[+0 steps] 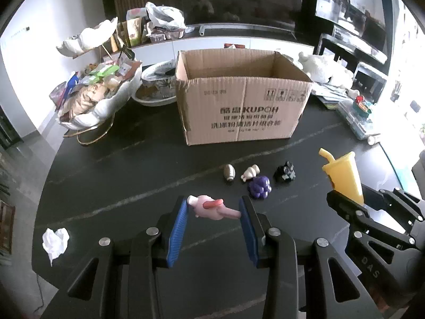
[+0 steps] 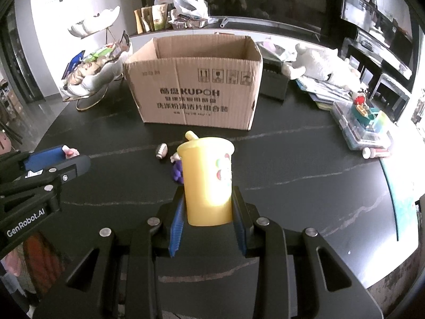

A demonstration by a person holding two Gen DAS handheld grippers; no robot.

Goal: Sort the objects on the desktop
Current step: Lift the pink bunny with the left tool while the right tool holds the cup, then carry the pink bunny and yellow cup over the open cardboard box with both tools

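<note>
My left gripper [image 1: 213, 208] is shut on a pink toy [image 1: 209, 208] with a red part, held above the dark table. My right gripper [image 2: 208, 207] is shut on a yellow cup [image 2: 207, 180] with a straw spout; the cup also shows in the left wrist view [image 1: 342, 175]. An open cardboard box [image 1: 239, 98] stands behind, also in the right wrist view [image 2: 196, 85]. A small football [image 1: 229, 172], a cream figure [image 1: 250, 172], a purple toy [image 1: 259, 187] and a black toy [image 1: 285, 172] lie on the table in front of the box.
A crumpled white tissue [image 1: 55, 242] lies at the left. A shell-shaped tiered stand with snacks [image 1: 95, 98] and a bowl [image 1: 155, 85] sit left of the box. A plush toy [image 2: 321, 63], papers and a plastic case with toys [image 2: 364, 125] are at the right.
</note>
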